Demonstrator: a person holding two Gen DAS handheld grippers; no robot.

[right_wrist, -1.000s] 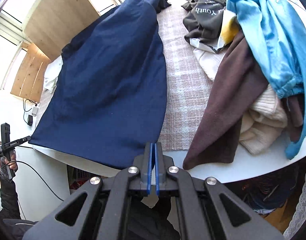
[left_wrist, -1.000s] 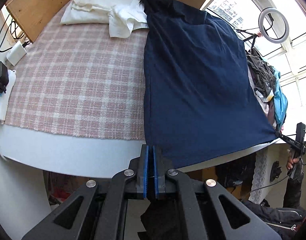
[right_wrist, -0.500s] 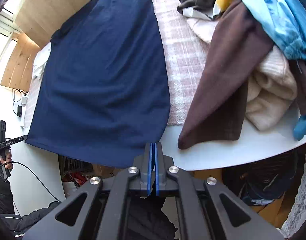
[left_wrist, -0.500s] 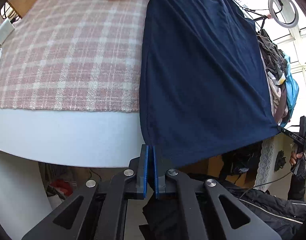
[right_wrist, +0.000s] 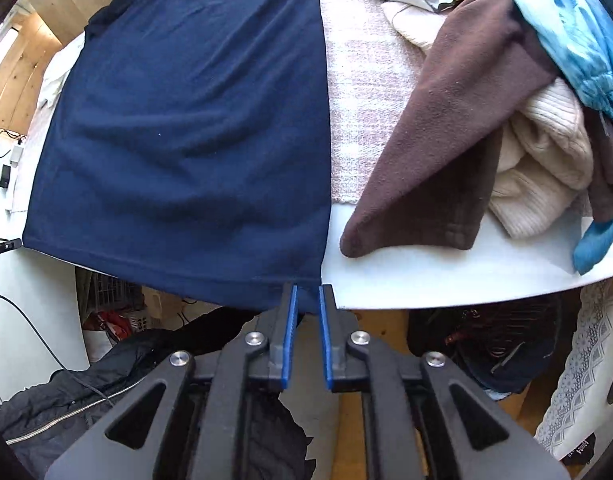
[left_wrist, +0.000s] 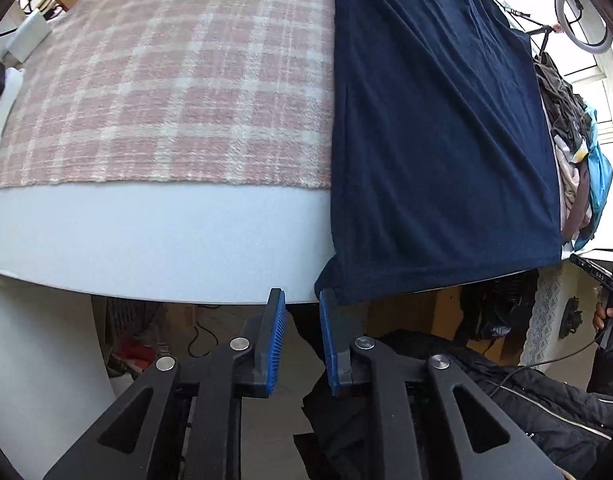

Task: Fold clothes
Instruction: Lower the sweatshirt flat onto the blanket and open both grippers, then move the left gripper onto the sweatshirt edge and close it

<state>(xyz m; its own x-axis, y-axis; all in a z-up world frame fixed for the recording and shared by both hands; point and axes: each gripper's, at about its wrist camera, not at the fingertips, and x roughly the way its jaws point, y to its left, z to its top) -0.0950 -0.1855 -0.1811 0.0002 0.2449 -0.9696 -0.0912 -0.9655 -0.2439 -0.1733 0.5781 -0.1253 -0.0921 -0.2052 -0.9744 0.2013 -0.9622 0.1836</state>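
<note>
Navy garment spread flat on the plaid blanket, hem overhanging table edge; left gripper and right gripper both spread apart at its two hem corners, gripping nothing.

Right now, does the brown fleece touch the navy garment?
Apart. The right wrist view shows a strip of plaid blanket between the brown fleece and the navy garment.
</note>
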